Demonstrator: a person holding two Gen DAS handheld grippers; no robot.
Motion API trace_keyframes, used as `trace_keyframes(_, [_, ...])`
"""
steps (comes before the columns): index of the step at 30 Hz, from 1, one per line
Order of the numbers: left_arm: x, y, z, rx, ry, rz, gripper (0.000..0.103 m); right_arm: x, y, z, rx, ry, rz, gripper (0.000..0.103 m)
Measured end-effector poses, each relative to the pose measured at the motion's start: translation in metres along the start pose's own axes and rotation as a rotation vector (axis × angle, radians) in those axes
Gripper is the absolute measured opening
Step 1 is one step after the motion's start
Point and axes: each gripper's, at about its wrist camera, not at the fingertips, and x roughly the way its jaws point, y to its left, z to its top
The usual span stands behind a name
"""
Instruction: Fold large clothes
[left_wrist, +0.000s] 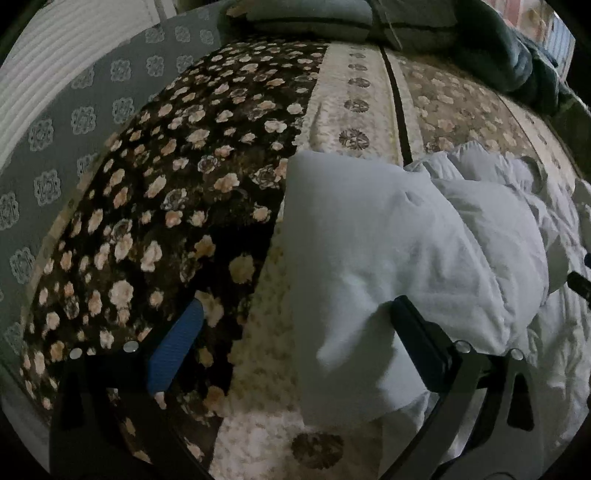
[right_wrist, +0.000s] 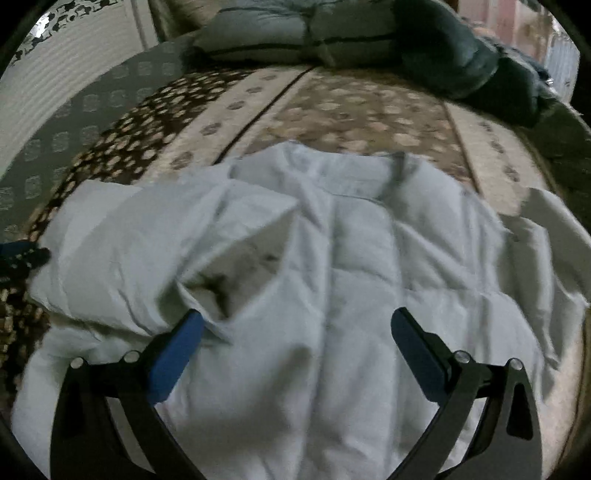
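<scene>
A white quilted jacket (right_wrist: 351, 258) lies spread on the floral bedspread (right_wrist: 351, 107), collar (right_wrist: 399, 162) toward the pillows. Its left sleeve (right_wrist: 129, 240) is folded in over the body. My right gripper (right_wrist: 295, 350) hovers open just above the jacket's lower middle, nothing between its fingers. In the left wrist view the sleeve (left_wrist: 369, 258) bulges up in front of my left gripper (left_wrist: 295, 343). That gripper is open, its right finger (left_wrist: 417, 343) against the sleeve's cloth and its blue-padded left finger (left_wrist: 177, 347) over the bedspread (left_wrist: 184, 166).
Grey pillows (right_wrist: 266, 33) lie at the head of the bed, with a dark bundled blanket (right_wrist: 461, 66) to their right. A grey patterned sheet (left_wrist: 74, 147) runs along the bed's left side beside a ribbed white panel (left_wrist: 55, 66).
</scene>
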Motion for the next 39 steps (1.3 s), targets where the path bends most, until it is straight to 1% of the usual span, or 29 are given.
trace_keyframes(6, [0.012,-0.002,0.003,-0.028,0.027,-0.023,0.100,0.007,0.013,0.004,0.013,0.016,0.112,0.101])
trace_keyframes(7, [0.014,-0.002,0.002,-0.030,0.032,-0.023,0.100,0.013,0.016,0.004,0.018,0.031,0.138,0.095])
trace_keyframes(8, [0.015,-0.003,0.000,-0.032,0.036,-0.022,0.100,0.018,0.017,0.005,0.024,0.041,0.161,0.075])
trace_keyframes(9, [0.015,-0.003,0.000,-0.034,0.040,-0.021,0.100,0.028,0.020,0.008,0.024,0.057,0.179,0.061])
trace_keyframes(10, [0.016,-0.003,-0.001,-0.034,0.043,-0.019,0.100,0.039,0.024,0.010,0.020,0.087,0.172,0.045])
trace_keyframes(12, [0.014,-0.004,-0.002,-0.026,0.048,-0.005,0.100,0.049,0.027,0.012,0.018,0.097,0.180,0.043])
trace_keyframes(13, [0.013,-0.005,-0.001,-0.020,0.049,0.003,0.100,0.051,0.029,0.013,0.016,0.098,0.185,0.039])
trace_keyframes(14, [0.011,-0.006,-0.001,-0.013,0.054,0.012,0.100,0.052,0.030,0.013,0.013,0.099,0.192,0.031])
trace_keyframes(16, [0.005,-0.007,0.001,-0.015,0.062,0.021,0.100,0.045,0.028,0.011,-0.005,0.072,0.194,0.020])
trace_keyframes(17, [0.001,-0.008,0.002,-0.019,0.059,0.019,0.100,0.038,0.023,0.012,-0.008,0.049,0.193,0.018])
trace_keyframes(19, [-0.011,-0.013,0.004,-0.020,0.040,0.009,0.100,0.024,0.005,0.016,0.033,0.013,0.202,0.017])
trace_keyframes(20, [-0.016,-0.016,0.006,-0.017,0.032,0.004,0.100,0.018,-0.004,0.019,0.046,-0.003,0.191,0.017])
trace_keyframes(22, [-0.026,-0.028,0.012,0.003,0.024,-0.005,0.100,0.001,-0.028,0.026,0.063,-0.051,0.135,0.016])
trace_keyframes(23, [-0.030,-0.033,0.014,0.014,0.020,-0.006,0.100,-0.004,-0.038,0.028,0.073,-0.061,0.118,0.016])
trace_keyframes(27, [-0.048,-0.068,0.025,0.073,-0.008,-0.024,0.100,-0.025,-0.107,0.029,0.166,-0.105,0.013,0.016])
trace_keyframes(31, [-0.056,-0.101,0.030,0.135,-0.019,-0.031,0.100,-0.037,-0.175,0.012,0.257,-0.119,-0.105,0.016])
trace_keyframes(33, [-0.057,-0.119,0.031,0.173,-0.016,-0.029,0.100,-0.040,-0.211,-0.004,0.323,-0.120,-0.150,0.016])
trace_keyframes(35, [-0.056,-0.130,0.034,0.190,-0.016,-0.033,0.100,-0.036,-0.237,-0.018,0.377,-0.102,-0.130,0.017])
trace_keyframes(36, [-0.055,-0.135,0.035,0.195,-0.014,-0.040,0.100,-0.030,-0.244,-0.023,0.384,-0.081,-0.119,0.018])
trace_keyframes(37, [-0.055,-0.142,0.037,0.196,-0.010,-0.051,0.100,-0.026,-0.246,-0.026,0.373,-0.071,-0.110,0.020])
trace_keyframes(39, [-0.055,-0.156,0.042,0.189,0.001,-0.076,0.100,-0.031,-0.246,-0.029,0.360,-0.078,-0.126,0.030])
